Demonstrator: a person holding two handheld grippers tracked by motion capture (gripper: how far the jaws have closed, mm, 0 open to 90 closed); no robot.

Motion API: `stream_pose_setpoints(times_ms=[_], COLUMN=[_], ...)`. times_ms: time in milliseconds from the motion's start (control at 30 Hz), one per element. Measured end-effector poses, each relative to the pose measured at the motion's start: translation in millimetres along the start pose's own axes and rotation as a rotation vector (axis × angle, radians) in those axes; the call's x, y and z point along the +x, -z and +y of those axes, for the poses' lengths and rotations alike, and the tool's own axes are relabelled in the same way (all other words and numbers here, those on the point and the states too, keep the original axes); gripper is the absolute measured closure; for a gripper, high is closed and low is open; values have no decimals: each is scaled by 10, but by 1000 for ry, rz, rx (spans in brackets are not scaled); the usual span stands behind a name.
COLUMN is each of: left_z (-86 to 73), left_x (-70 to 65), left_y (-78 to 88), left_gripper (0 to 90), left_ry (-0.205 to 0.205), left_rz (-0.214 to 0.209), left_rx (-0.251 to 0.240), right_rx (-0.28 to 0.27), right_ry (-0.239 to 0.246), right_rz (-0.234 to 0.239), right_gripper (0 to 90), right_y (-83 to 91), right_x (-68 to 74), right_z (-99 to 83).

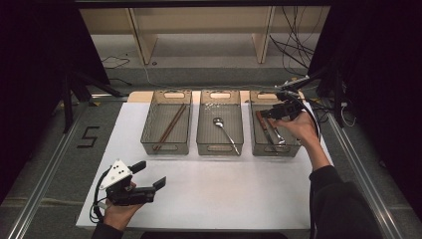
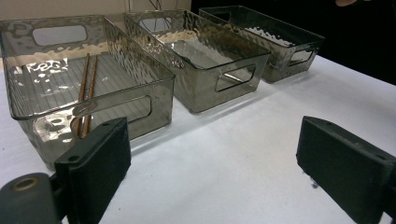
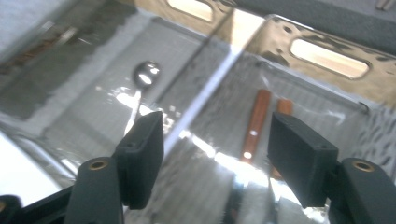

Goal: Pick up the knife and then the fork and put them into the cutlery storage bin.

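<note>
Three clear grey bins stand side by side at the back of the white table [image 1: 209, 189]. A pair of brown chopsticks [image 1: 170, 127] [image 2: 86, 86] lies in the left bin [image 1: 149, 117]. The middle bin [image 1: 220, 148] holds a metal spoon [image 1: 225, 130] [image 3: 145, 73]. In the right bin [image 1: 275, 149] lie wooden-handled utensils [image 1: 262, 122] [image 3: 256, 119]. My right gripper [image 1: 271, 113] [image 3: 215, 140] hovers over the right bin, open, with nothing between its jaws. My left gripper [image 1: 151, 174] [image 2: 212, 149] is open and empty, low over the table's front left, facing the bins.
A wooden shelf frame [image 1: 204, 30] and loose cables [image 1: 293, 50] sit on the floor beyond the table. A "5" mark [image 1: 88, 137] is on the floor at the left. Black curtains flank both sides. White table surface spreads in front of the bins.
</note>
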State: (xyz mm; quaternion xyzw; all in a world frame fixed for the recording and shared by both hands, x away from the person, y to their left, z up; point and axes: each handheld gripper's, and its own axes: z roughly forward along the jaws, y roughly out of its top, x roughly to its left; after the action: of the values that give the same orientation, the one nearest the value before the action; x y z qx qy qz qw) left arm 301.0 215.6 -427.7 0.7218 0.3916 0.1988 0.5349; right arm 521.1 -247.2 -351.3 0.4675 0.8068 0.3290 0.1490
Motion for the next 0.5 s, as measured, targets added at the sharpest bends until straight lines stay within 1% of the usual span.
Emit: stream_pose_setpoints(times_ms=[167,333,400,500], left_z=[5,11,11,6], left_x=[1,6,9,9], left_y=[-1,-15,-23,-30], left_gripper=[98,98,98,98], left_ry=[-1,3,4,8], left_rz=[0,1,0,-2], left_rx=[0,0,1,3], right_rx=[-57,-120,-144,-162], right_ry=[15,23,23,27], right_rz=[41,87,102,113], right_gripper=[317,281,274,255], right_y=[112,233,277,336], right_x=[182,371,430,508], right_z=[-63,-166,-209,-270])
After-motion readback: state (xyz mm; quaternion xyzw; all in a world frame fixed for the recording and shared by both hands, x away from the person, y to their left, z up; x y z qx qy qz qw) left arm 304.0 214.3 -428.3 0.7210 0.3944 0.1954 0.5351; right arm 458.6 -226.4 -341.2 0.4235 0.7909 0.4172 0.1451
